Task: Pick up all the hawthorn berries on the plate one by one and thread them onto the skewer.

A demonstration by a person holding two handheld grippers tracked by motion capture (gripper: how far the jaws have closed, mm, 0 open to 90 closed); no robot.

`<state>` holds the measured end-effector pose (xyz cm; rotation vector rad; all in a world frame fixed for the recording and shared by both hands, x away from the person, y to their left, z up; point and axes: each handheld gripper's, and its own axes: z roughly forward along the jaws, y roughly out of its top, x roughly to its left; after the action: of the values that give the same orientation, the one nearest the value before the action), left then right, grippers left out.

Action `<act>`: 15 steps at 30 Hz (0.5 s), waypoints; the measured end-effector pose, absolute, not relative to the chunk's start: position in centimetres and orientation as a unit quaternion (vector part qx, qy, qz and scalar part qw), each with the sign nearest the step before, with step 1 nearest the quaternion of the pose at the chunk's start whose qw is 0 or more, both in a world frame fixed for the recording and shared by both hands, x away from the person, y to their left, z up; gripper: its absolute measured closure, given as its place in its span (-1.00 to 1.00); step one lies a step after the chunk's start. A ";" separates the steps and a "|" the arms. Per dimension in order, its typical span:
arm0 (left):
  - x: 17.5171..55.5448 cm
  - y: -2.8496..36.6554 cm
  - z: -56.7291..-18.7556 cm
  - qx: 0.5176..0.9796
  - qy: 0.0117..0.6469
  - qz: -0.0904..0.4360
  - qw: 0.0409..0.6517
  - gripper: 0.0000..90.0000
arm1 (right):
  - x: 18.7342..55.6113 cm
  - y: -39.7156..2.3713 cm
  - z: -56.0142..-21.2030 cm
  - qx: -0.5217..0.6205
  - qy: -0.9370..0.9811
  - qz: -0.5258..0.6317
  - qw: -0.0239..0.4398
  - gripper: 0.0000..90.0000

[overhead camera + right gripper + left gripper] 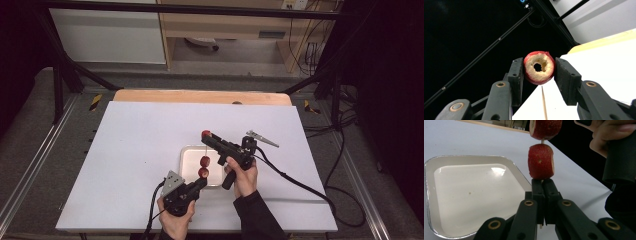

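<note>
Two red slices (204,166) sit on the skewer (544,102), left tongs (200,183) clamped shut on its near end above the tray (474,160). Right tongs (207,136) pinch a third slice (539,67), seemingly just beyond the far tip.

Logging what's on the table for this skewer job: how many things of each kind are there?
Red fruit pieces: 3 (one in the right gripper; two on the skewer, and)
Wooden skewer: 1
Foil tray: 1
Total: 5
</note>
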<state>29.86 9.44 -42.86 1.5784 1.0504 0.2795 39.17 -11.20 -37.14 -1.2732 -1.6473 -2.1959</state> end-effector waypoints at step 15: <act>29.7 9.2 -42.9 0.673 0.446 0.120 0.578 0.97 | 39.2 -11.1 -37.3 -0.418 -0.545 -0.724 0.054 0.34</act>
<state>29.74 9.24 -42.93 1.5749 1.0423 0.2798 39.16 -11.07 -37.33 -1.2701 -1.6560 -2.2005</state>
